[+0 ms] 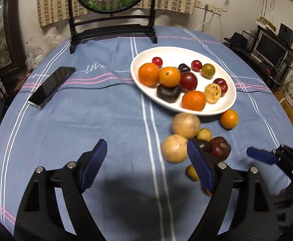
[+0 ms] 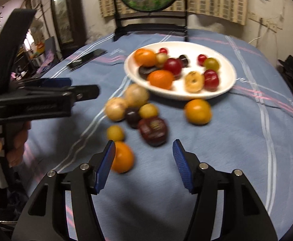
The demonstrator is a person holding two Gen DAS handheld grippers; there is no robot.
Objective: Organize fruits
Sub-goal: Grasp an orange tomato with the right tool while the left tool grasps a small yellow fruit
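A white oval plate holds several fruits: oranges, red plums, dark fruits and a green one. Loose fruits lie on the cloth in front of it: two tan round fruits, an orange, a dark red apple, small yellow fruits and another orange. My left gripper is open and empty, left of the loose fruits. My right gripper is open and empty; its left finger stands beside the near orange.
A black phone lies on the blue striped tablecloth at the left. A round painted screen on a black stand stands at the table's far edge. A desk with a monitor is beyond the right edge.
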